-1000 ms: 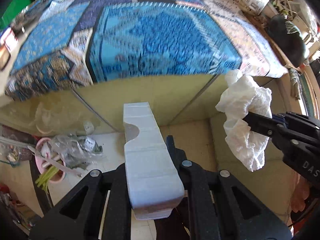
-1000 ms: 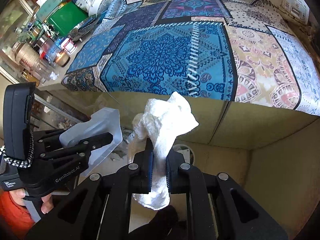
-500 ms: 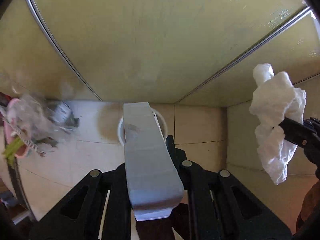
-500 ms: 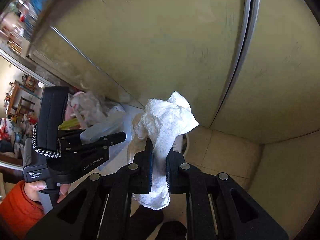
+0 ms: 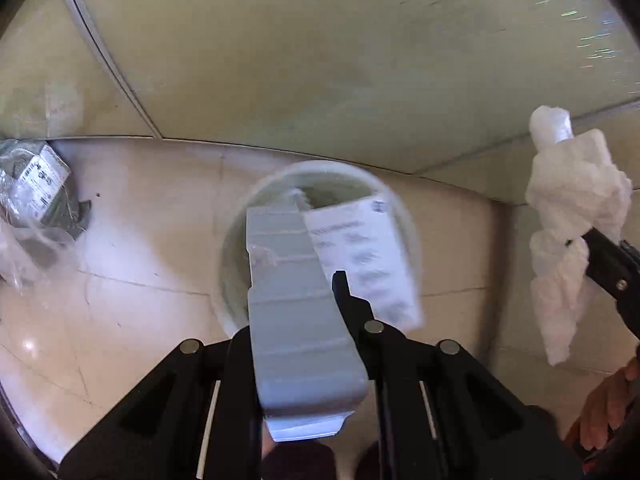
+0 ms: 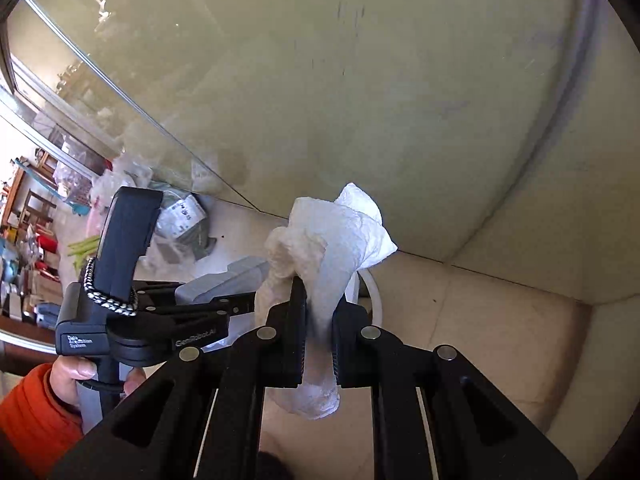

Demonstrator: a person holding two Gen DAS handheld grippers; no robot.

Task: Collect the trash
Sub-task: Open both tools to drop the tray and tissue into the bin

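Trash is in both grippers now, and the round white plastic bin (image 5: 320, 176) stands on the pale tiled floor (image 5: 120, 300), close to the glossy beige cabinet front (image 5: 320, 60).

The left gripper (image 5: 298, 308) has its fingers clamped on a flat pale-grey moulded plastic tray (image 5: 300, 320), whose far end hangs over the mouth of the bin. A white printed paper sheet (image 5: 364, 256) lies in the bin and leans over its rim. The right gripper (image 6: 318, 320) has its fingers clamped on a crumpled white paper towel (image 6: 332, 240); in the left wrist view this towel hangs well to the right of the bin, not above it.

To do the drop well, I would bring the tray lower and more upright, so that its far end goes inside the rim before the fingers part; otherwise it may tip on the edge and fall on the floor. The towel should come sideways over the opening first. It is light, so release it low. The pictures are somewhat blurred, so I cannot tell how full the bin is.
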